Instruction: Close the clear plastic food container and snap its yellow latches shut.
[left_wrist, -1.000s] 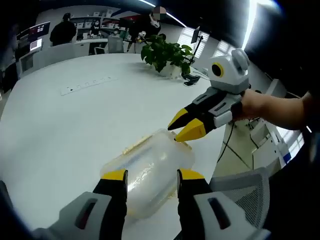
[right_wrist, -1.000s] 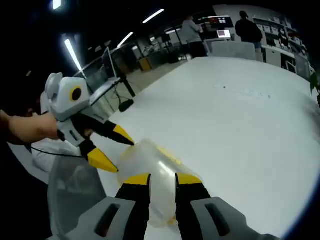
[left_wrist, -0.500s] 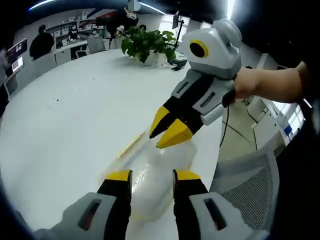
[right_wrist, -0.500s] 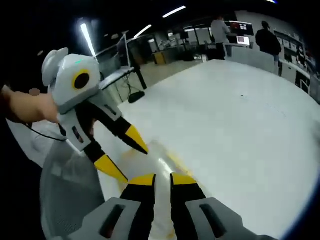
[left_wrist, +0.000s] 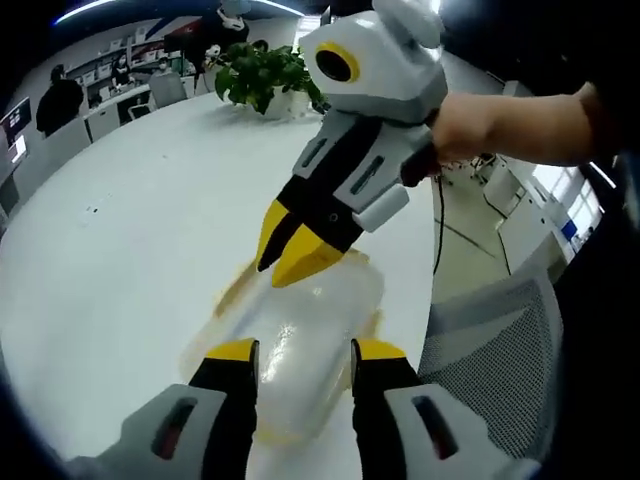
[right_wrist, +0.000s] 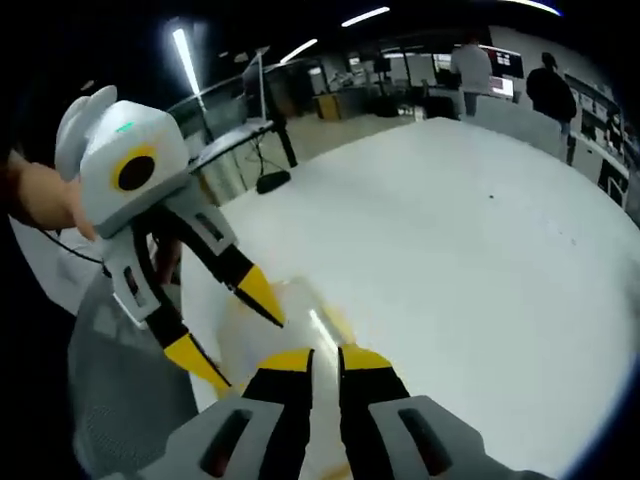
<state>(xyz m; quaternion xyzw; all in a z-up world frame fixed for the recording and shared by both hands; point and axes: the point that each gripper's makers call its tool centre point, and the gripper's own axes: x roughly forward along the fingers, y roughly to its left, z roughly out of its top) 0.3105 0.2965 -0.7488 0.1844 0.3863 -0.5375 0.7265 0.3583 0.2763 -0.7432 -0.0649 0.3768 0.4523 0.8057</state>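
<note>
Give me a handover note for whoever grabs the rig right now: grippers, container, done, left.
Left gripper: open, jaws either side of the container near the table edge.
Right gripper: jaws nearly together, tips down on the container's far end; whether they pinch anything is unclear.
Done: the lid looks to be down on the box.
Left: the yellow latches are blurred, so check each one and snap any that is open.

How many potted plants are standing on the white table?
1. A single potted plant stands at the far end of the white table in the left gripper view, beyond the right tongs. Others could be hidden behind that gripper's body.
</note>
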